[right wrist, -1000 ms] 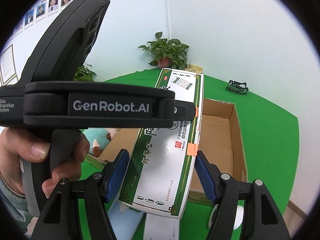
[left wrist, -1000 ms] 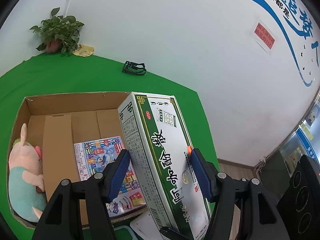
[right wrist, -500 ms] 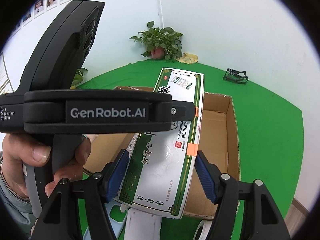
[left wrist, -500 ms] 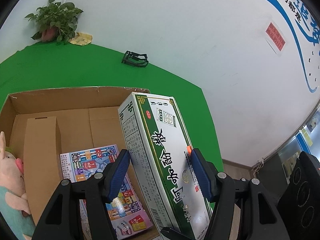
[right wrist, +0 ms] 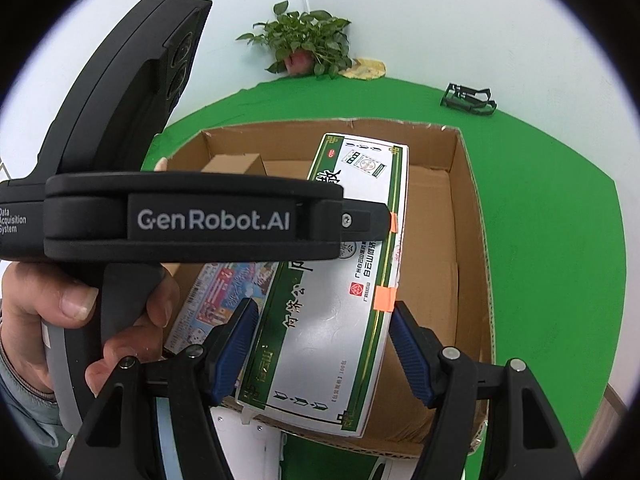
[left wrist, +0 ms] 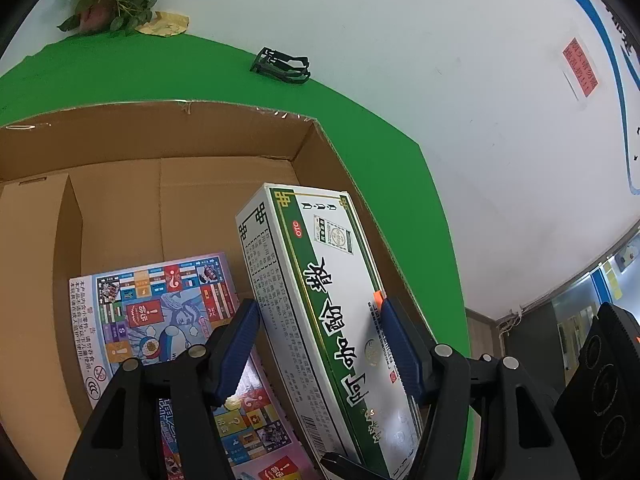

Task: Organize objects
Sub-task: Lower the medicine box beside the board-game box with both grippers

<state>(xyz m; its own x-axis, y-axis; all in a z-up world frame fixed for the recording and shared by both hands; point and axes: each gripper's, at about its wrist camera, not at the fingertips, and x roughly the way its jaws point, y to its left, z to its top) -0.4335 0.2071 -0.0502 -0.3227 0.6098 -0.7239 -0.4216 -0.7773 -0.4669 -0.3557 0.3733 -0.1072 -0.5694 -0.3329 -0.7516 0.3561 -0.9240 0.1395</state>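
Observation:
A long white-and-green medicine box (left wrist: 320,300) is gripped by both grippers at once and hangs tilted over the open cardboard carton (left wrist: 160,106), its far end down inside. My left gripper (left wrist: 320,348) is shut on the box near its near end, blue pads on both long sides. In the right wrist view the same medicine box (right wrist: 340,300) sits between the pads of my right gripper (right wrist: 320,352), which is shut on it. A hand (right wrist: 60,308) holds the left gripper's black body (right wrist: 200,220), which crosses that view. A colourful board-game box (left wrist: 152,312) lies flat on the carton floor beside it.
A cardboard divider (left wrist: 36,260) stands in the carton's left part. On the green table (right wrist: 540,200) beyond are a potted plant (right wrist: 308,40), a yellow item (right wrist: 366,68) and a small black rack (right wrist: 468,98). White objects (right wrist: 248,440) lie at the carton's near wall.
Both grippers have carried the medicine box forward and down into the carton. The carton now fills more of both views, and the plush toy at the left has left the left wrist view.

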